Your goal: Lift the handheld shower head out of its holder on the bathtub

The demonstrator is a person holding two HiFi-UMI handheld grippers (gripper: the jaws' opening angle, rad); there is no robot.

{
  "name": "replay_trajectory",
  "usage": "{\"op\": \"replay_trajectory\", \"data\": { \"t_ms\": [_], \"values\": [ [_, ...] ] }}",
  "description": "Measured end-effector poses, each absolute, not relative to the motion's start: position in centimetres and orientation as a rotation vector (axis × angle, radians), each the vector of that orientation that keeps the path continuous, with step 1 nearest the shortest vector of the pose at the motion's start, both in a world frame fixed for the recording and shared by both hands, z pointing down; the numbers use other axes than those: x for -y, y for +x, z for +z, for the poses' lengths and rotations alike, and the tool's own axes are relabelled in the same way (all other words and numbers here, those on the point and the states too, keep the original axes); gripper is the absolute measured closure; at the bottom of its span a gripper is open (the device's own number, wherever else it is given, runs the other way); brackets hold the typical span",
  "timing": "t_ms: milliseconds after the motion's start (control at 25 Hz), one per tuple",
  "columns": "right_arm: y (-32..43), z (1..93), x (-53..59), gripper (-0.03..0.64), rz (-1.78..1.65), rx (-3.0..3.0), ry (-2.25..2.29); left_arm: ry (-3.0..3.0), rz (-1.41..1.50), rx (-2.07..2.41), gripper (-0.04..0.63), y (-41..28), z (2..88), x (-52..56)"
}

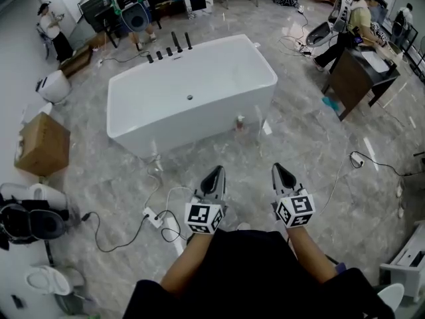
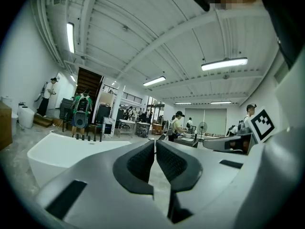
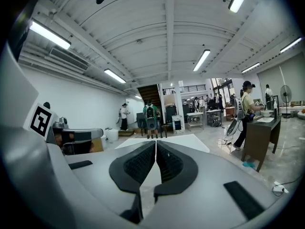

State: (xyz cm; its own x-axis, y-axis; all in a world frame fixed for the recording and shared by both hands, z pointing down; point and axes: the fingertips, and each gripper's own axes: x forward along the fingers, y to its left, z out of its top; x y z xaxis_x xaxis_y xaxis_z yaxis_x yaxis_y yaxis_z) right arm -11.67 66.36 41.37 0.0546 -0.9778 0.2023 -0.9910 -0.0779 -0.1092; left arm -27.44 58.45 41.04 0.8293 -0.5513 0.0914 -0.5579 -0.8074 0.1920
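Shower head (image 1: 177, 42) stands with the other black fittings on the far rim of the white bathtub (image 1: 199, 119), too small to tell from its holder. Both tongs are clenched on nothing: the left gripper (image 1: 216, 173) and the right gripper (image 1: 279, 170) hang side by side over the marble floor (image 1: 312, 151), well apart from the tub
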Motion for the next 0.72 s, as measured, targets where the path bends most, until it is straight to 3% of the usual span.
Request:
{"op": "replay_trajectory", "data": {
  "t_ms": [120,200,280,400,720],
  "values": [
    [-11.7,41.6,-66.5,0.600,0.359,2.123,2.223,2.821,0.046,0.825,0.588,-27.8,41.3,-58.5],
    [-11.5,41.9,-66.7,0.514,0.357,2.132,2.224,2.838,0.067,0.807,0.503,-28.1,41.9,-58.6],
    [-11.6,42.1,-66.8,0.465,0.370,2.148,2.204,2.820,0.082,0.801,0.424,-28.5,42.5,-58.6],
    [-11.7,42.8,-67.1,0.424,0.407,2.140,2.174,2.784,0.103,0.796,0.363,-28.9,43.5,-58.6],
    [-11.8,44.7,-67.7,0.417,0.484,2.169,2.137,2.761,0.144,0.813,0.350,-29.2,44.9,-59.7]
  ]
}}
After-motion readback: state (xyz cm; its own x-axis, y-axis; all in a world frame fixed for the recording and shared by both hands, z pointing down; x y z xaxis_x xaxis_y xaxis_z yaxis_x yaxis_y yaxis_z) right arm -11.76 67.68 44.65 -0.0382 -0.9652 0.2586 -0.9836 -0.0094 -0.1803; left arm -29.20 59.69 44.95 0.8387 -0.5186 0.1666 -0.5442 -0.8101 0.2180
